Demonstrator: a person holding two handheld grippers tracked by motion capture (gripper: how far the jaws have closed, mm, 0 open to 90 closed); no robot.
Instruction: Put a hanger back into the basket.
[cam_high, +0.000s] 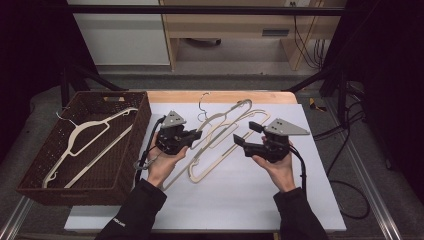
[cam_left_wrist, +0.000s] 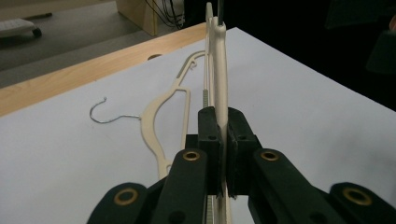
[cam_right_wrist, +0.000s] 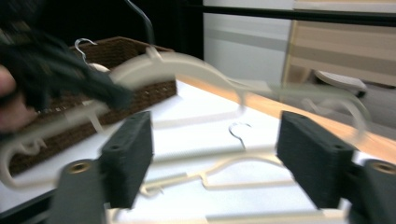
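Cream plastic marks every hanger here; the left gripper has its fingers clenched on the edge of 1 raised hanger, which stands thin-side-on between the pads in the left gripper view and runs away toward the far edge of the table; the right gripper is held beside it above the white sheet, its fingers spread wide and released, with nothing between them; in the right gripper view the raised hanger crosses blurred in front of those fingers; 2 more hangers lie flat on the white table top, 1 with its wire hook near the wooden far edge; a brown woven basket sits at the table's left end, holding another cream hanger.
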